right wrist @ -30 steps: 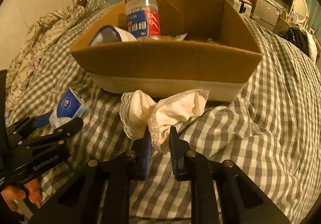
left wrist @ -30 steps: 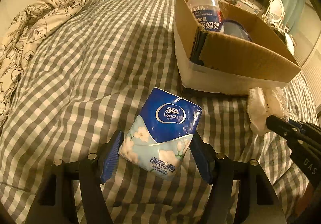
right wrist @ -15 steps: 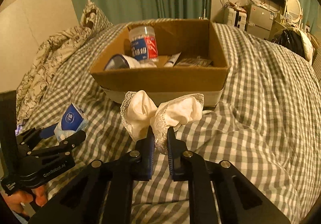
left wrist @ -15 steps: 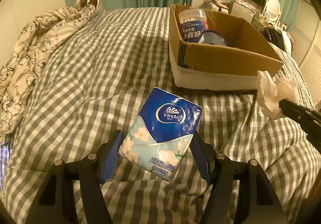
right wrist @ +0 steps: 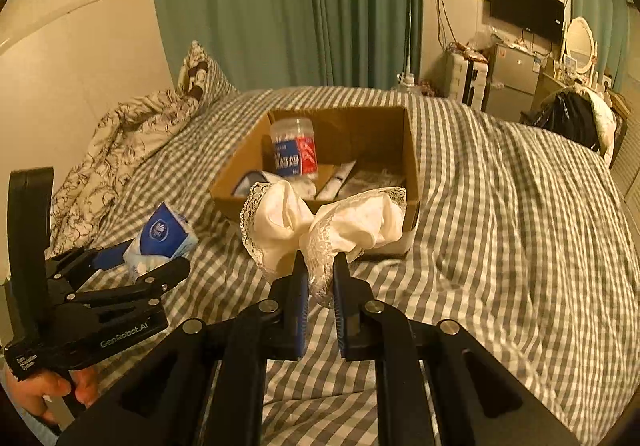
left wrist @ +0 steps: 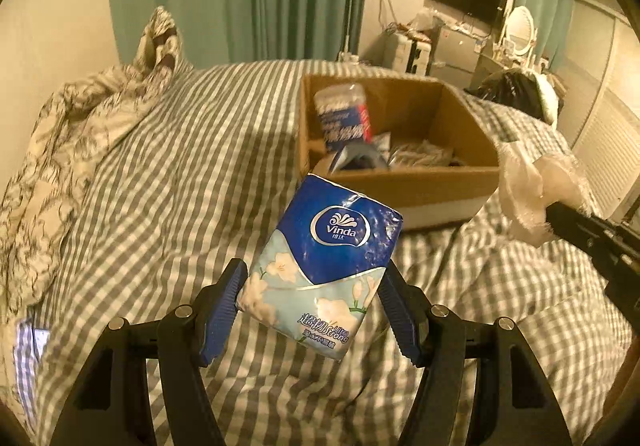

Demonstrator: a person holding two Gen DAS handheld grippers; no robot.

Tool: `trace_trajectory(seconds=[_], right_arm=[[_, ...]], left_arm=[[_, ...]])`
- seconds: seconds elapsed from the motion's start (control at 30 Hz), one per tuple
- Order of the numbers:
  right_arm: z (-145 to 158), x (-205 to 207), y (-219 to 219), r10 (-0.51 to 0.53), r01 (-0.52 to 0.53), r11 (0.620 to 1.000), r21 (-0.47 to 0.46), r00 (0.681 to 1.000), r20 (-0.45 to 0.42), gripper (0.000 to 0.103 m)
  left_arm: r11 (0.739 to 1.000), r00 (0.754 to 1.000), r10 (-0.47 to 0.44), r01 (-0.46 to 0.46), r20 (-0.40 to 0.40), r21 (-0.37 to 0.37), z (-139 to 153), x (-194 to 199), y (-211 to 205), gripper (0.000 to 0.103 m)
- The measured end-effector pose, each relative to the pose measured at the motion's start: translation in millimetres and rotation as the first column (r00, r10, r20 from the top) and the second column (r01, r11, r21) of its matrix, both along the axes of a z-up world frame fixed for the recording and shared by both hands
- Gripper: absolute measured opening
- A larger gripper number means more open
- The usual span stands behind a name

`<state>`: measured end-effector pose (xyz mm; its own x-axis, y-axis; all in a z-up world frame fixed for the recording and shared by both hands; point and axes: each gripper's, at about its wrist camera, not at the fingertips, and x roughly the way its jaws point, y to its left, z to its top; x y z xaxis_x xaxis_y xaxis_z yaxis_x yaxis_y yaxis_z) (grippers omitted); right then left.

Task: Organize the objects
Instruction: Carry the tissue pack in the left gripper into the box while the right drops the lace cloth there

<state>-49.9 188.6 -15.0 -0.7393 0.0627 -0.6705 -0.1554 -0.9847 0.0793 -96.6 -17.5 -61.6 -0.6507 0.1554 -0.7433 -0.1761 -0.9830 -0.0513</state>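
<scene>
Both tongs lifted off bed, left (left wrist: 312, 310) clamping blue tissue pack (left wrist: 320, 266), right (right wrist: 320, 278) pinching lacy cream cloth (right wrist: 320, 222)

Box (right wrist: 320, 202) on bed (right wrist: 500, 206)

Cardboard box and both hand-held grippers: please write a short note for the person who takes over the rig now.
Left hand-held gripper: shut on the Vinda tissue pack, held above the checked bedcover.
Right hand-held gripper: shut on the cream lace cloth, also held off the bed.
Cardboard box sits on the bed ahead of both.
Done: a clear jar with a blue and red label, a tube and some packets already lie in the box.
Left: probably carry both items over the box and release them inside.
</scene>
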Motion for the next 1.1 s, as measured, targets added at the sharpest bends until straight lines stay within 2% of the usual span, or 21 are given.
trace_trajectory(seconds=[0.37,0.53,0.67,0.83,1.1], right_arm=[[37,-37,26,0.001,0.000,1.000,0.020,0.998,-0.059,0.011],[46,-70,45,-0.005,0.006,1.000,0.020,0.998,-0.067,0.011],[46,-101,60,-0.009,0.010,1.000,0.021,0.998,-0.060,0.011],[33,-138,80,-0.021,0.022,1.000,0.003,0.999,-0.037,0.011],[6,-168,100,-0.019,0.019,0.998,-0.060,1.000,0.001,0.011]], left_arm=[[0.998,0.994,-0.058,0.059,-0.090,0.010,48,-50,38,0.068],[0.998,0.993,-0.059,0.060,-0.101,0.011,55,-86,50,0.068],[0.998,0.993,-0.066,0.067,-0.093,0.007,50,-116,62,0.068],[0.996,0.994,-0.091,0.091,-0.064,-0.002,31,-152,79,0.068],[0.988,0.988,-0.155,0.155,-0.015,0.008,1,-174,97,0.071]])
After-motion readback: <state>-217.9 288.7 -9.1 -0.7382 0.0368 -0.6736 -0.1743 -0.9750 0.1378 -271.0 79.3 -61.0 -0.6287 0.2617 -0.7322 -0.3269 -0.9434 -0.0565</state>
